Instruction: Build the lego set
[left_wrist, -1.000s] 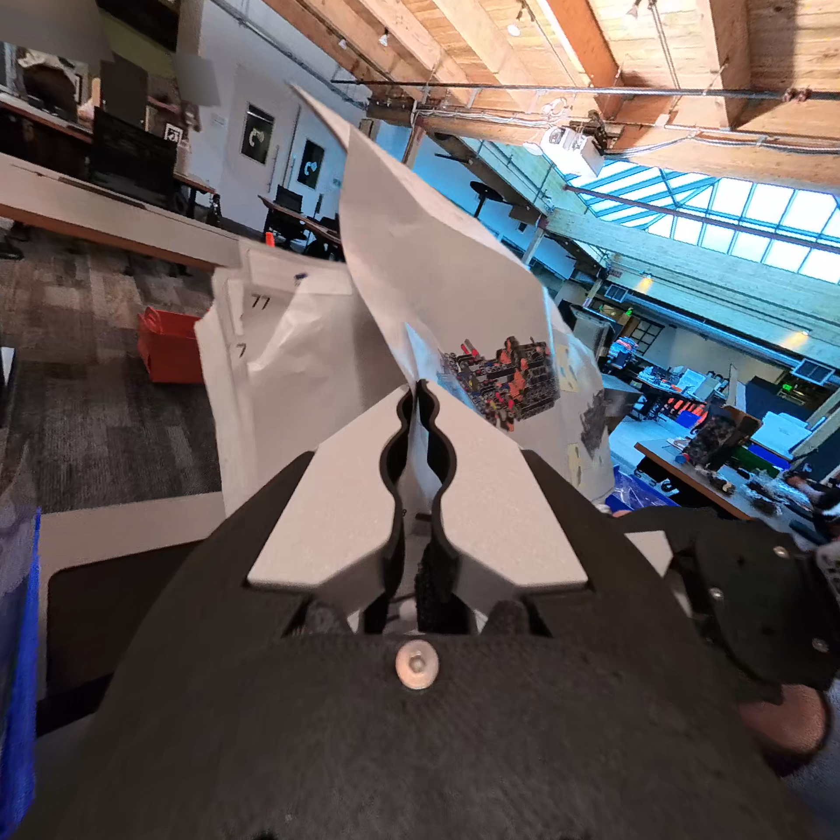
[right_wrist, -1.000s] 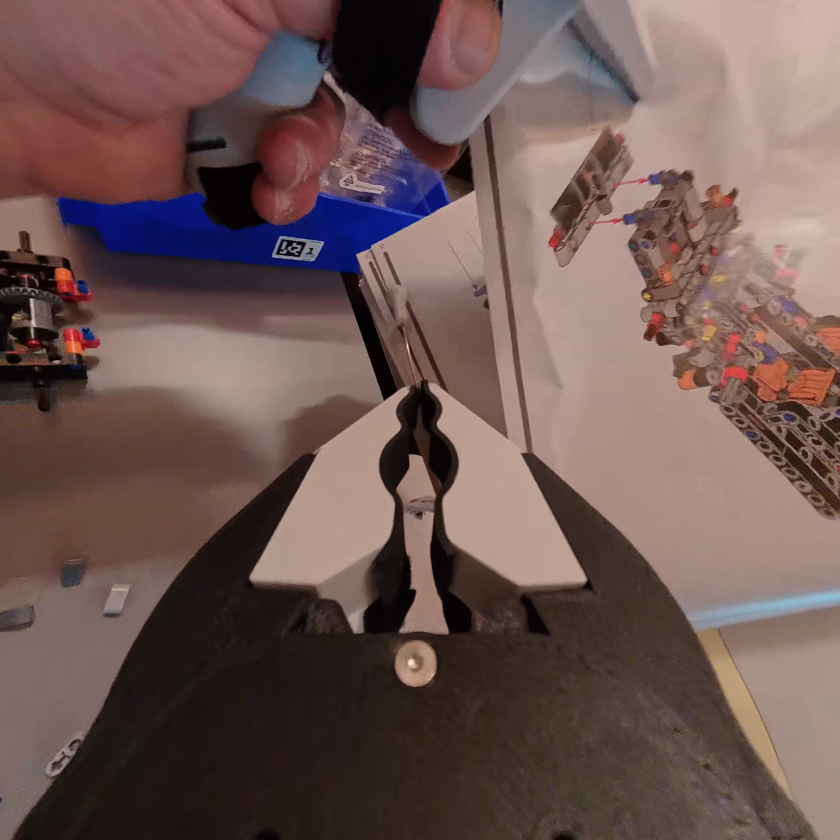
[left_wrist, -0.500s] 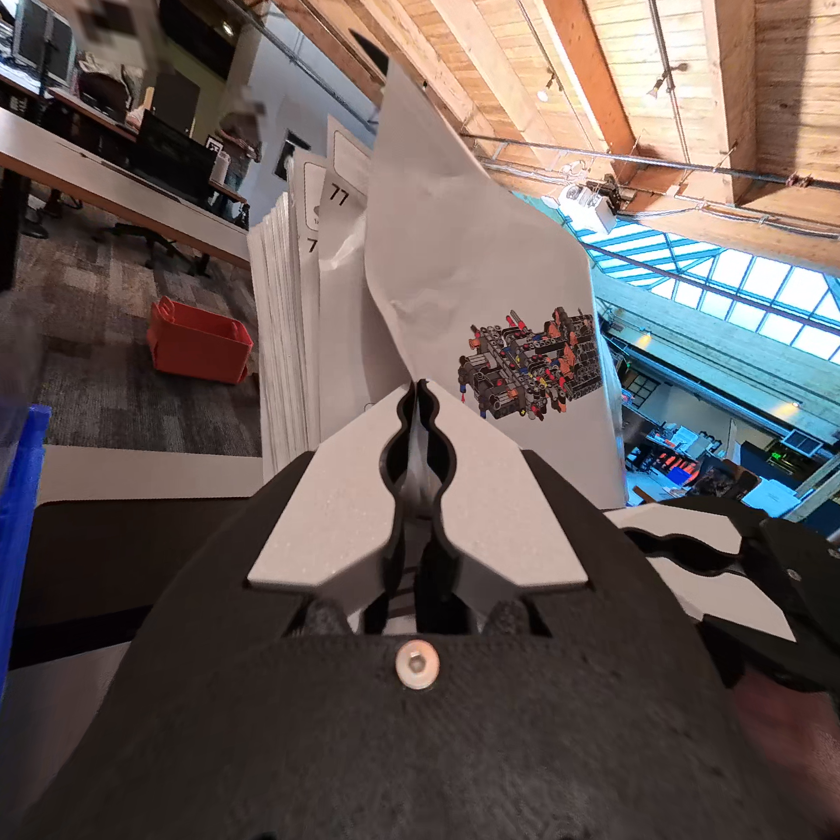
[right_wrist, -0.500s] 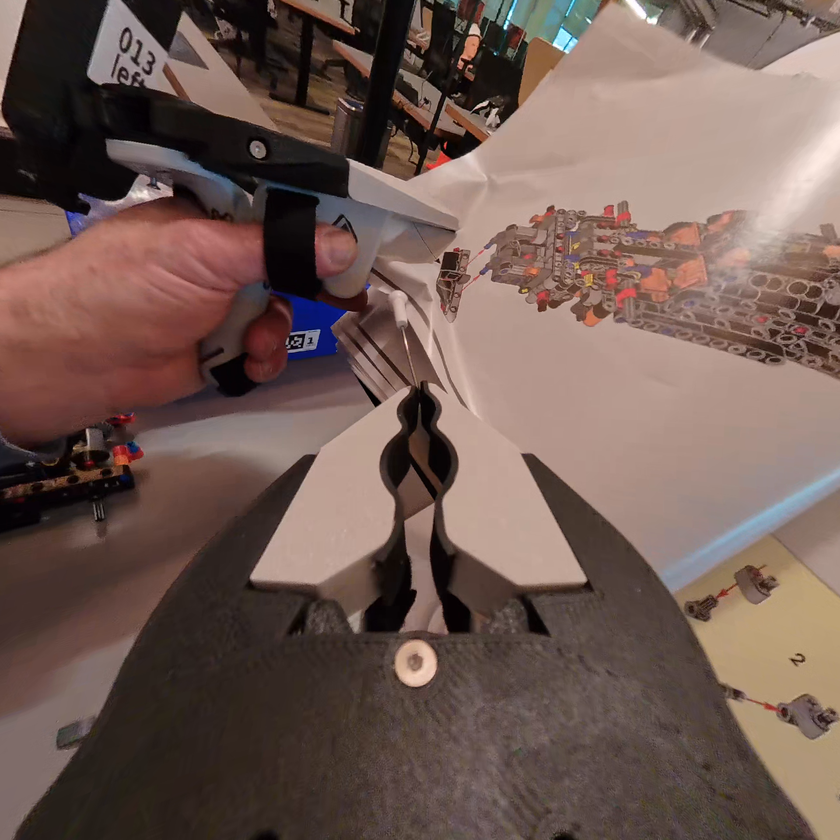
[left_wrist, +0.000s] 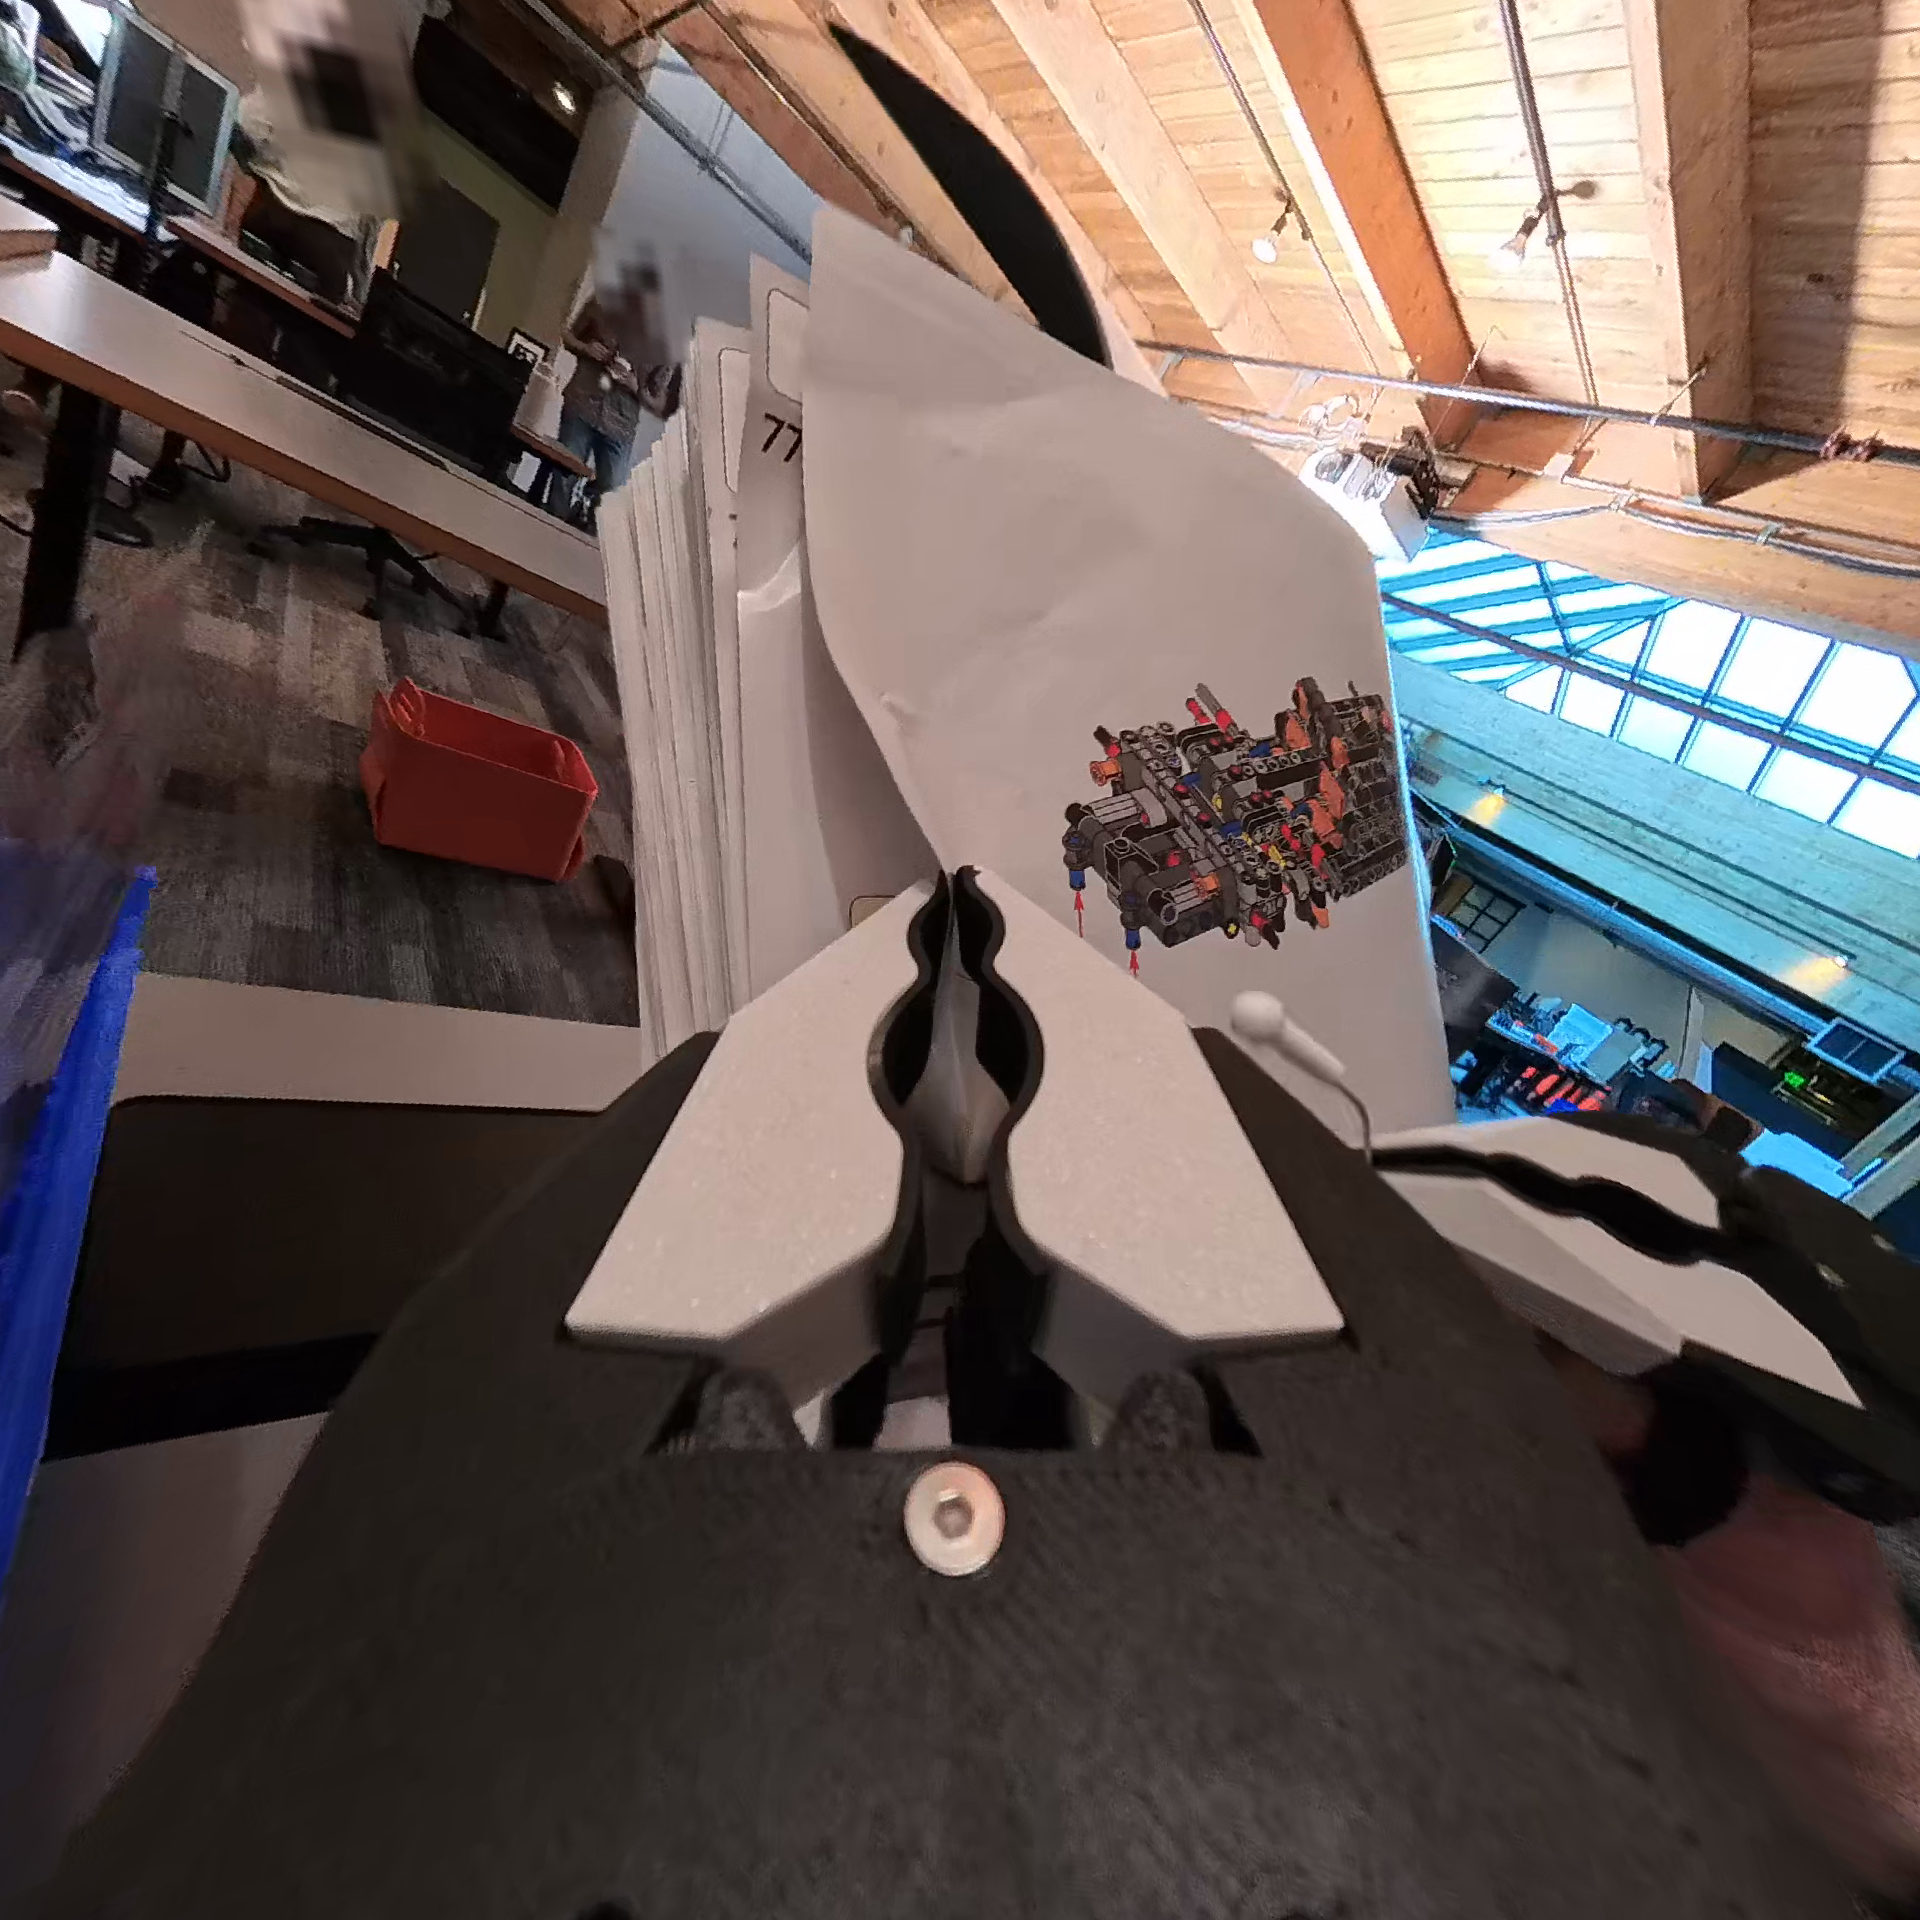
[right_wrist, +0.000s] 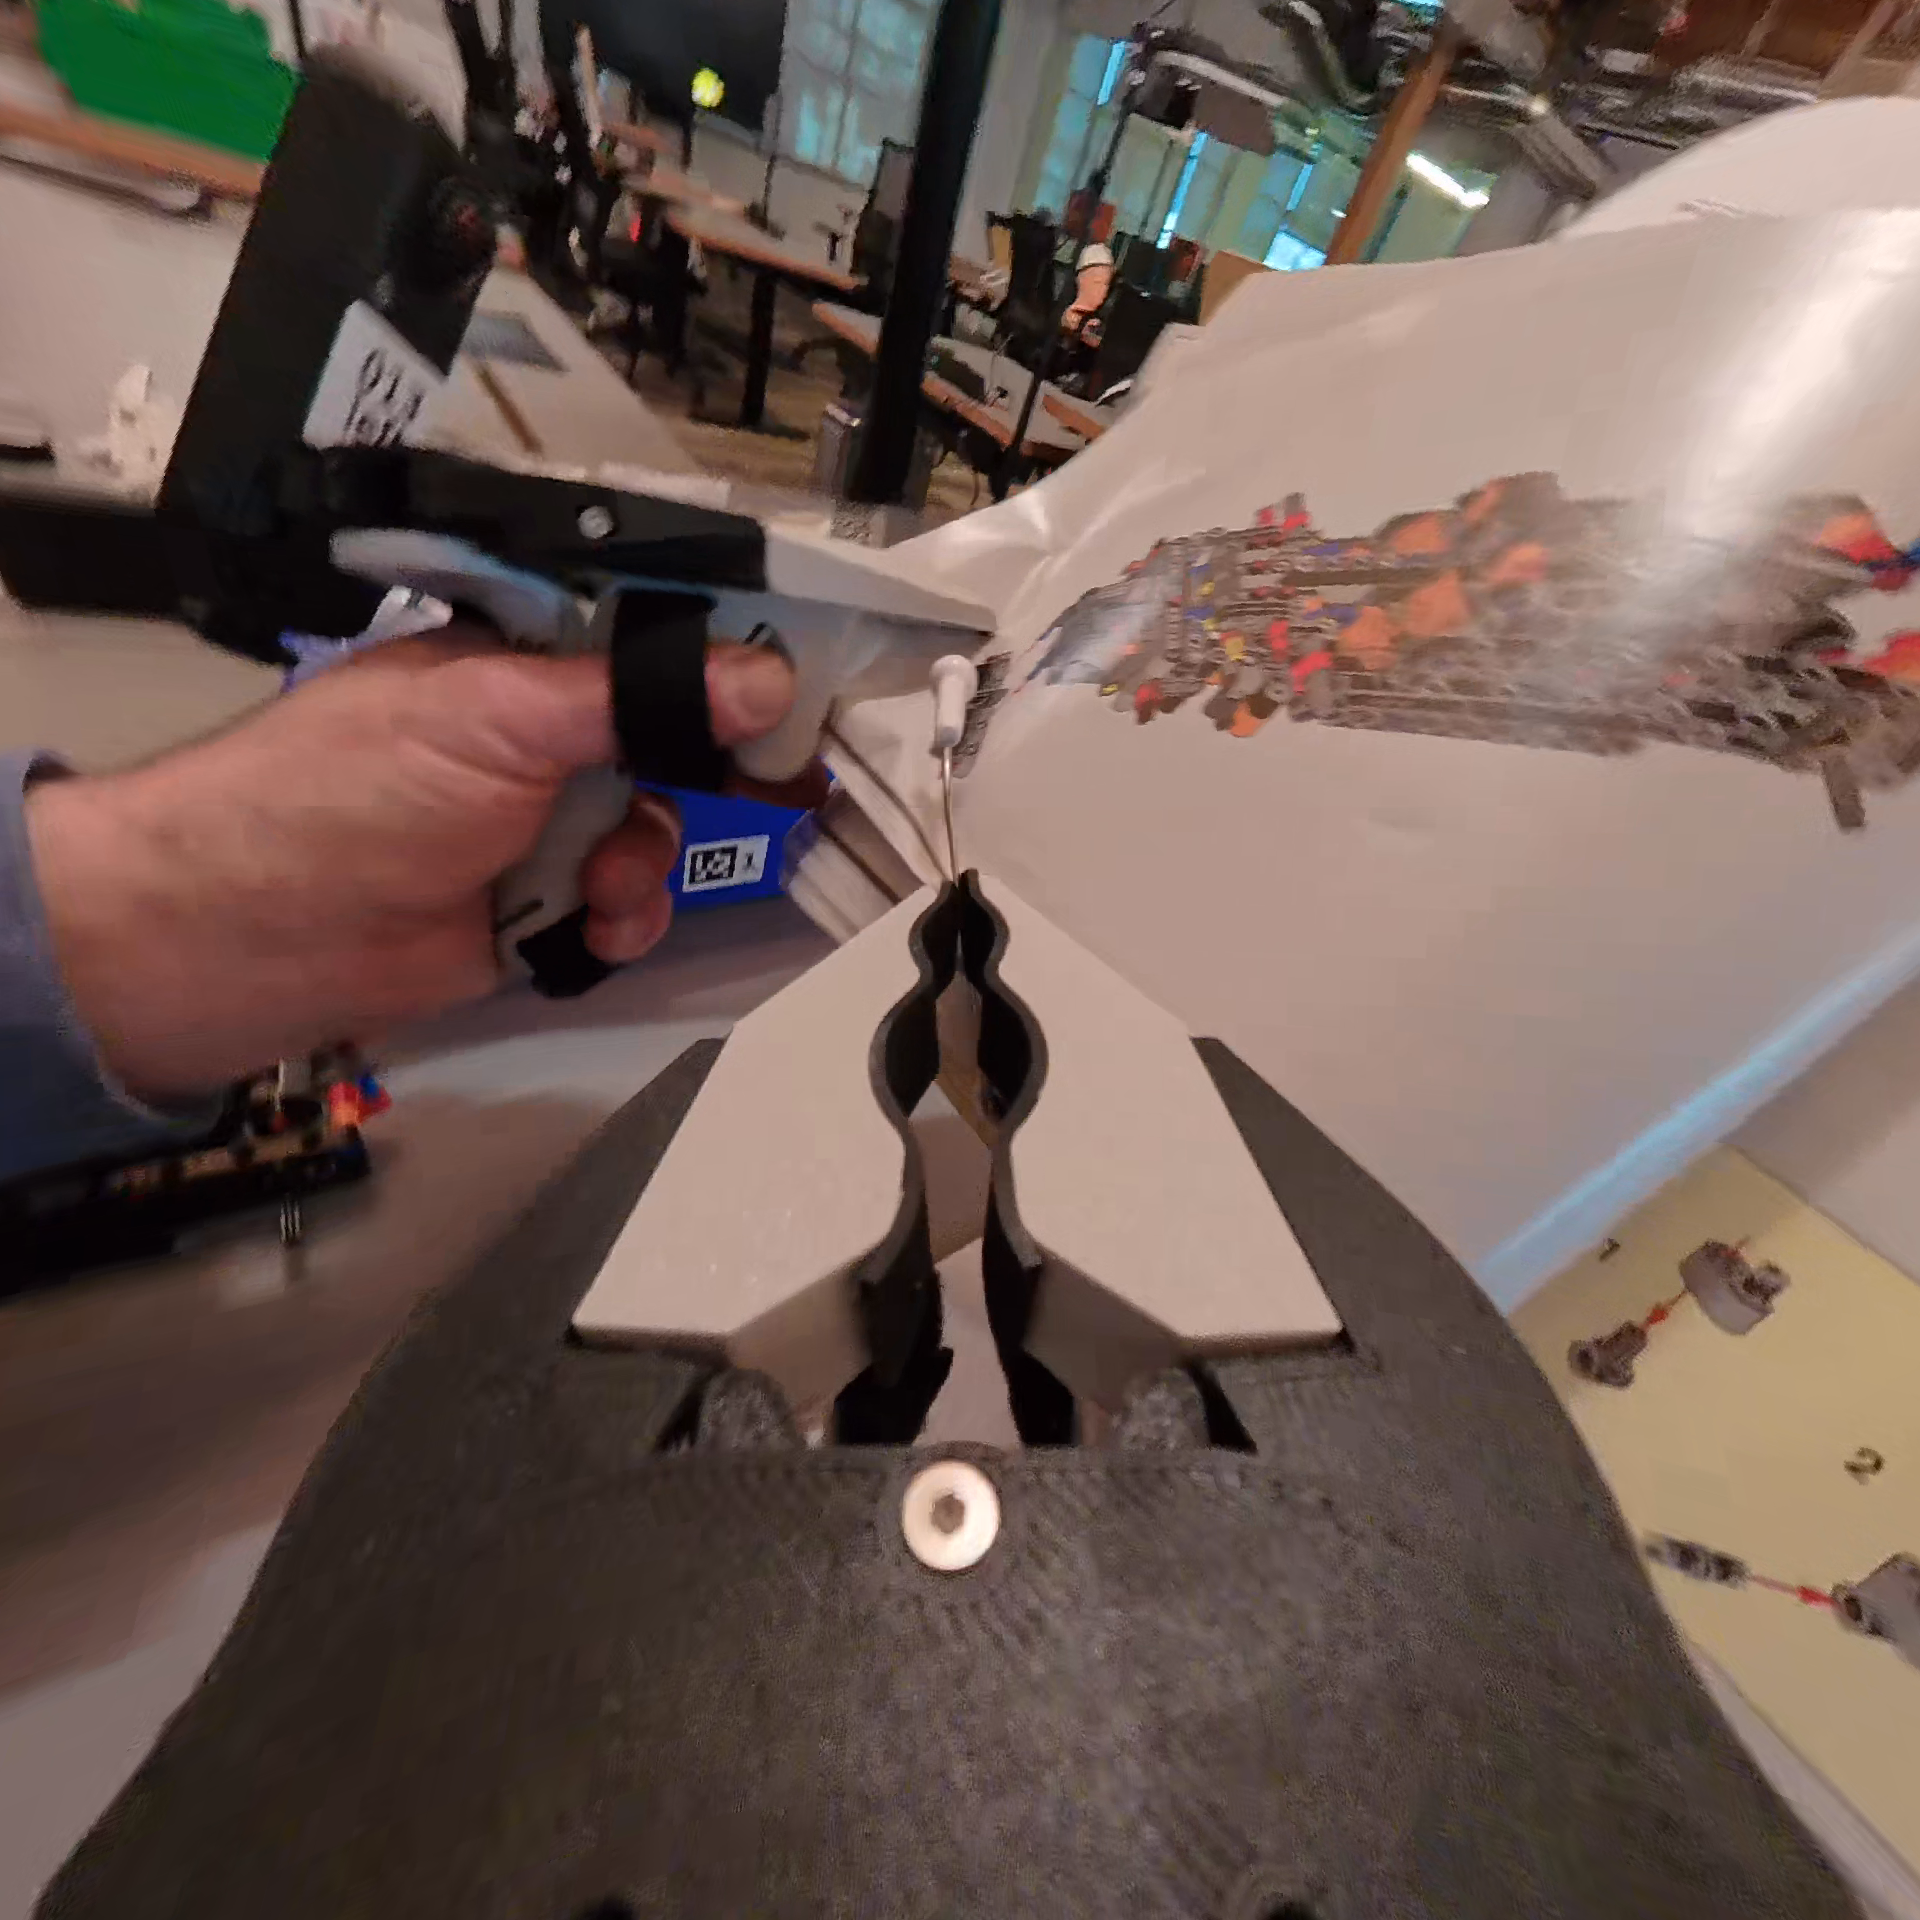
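Note:
My left gripper (left_wrist: 956, 878) is shut on a white page (left_wrist: 1039, 623) of the Lego instruction booklet and holds it raised and curled. The other pages (left_wrist: 675, 727) stand fanned to its left. My right gripper (right_wrist: 961, 883) is shut on a thin wire pin with a white tip (right_wrist: 951, 675). That tip sits just under the left gripper's fingers (right_wrist: 883, 608), against the lifted page (right_wrist: 1455, 883). The right gripper also shows in the left wrist view (left_wrist: 1507, 1184), with the pin (left_wrist: 1262, 1013) at the page's lower edge. A partly built black Lego assembly (right_wrist: 208, 1153) lies on the table at the left.
A hand (right_wrist: 364, 810) holds the left gripper's handle. A blue bin (right_wrist: 727, 852) stands behind the booklet and shows at the left edge of the left wrist view (left_wrist: 52, 1143). A yellow booklet page (right_wrist: 1714, 1403) lies flat at the lower right. An orange bin (left_wrist: 468, 779) sits on the floor beyond the table. Spacing between my two grippers at the tips: around 11 cm.
The left gripper has lifted the page higher and more upright. The right gripper with its pin has moved in close beside the left gripper's fingertips. Both stayed shut.

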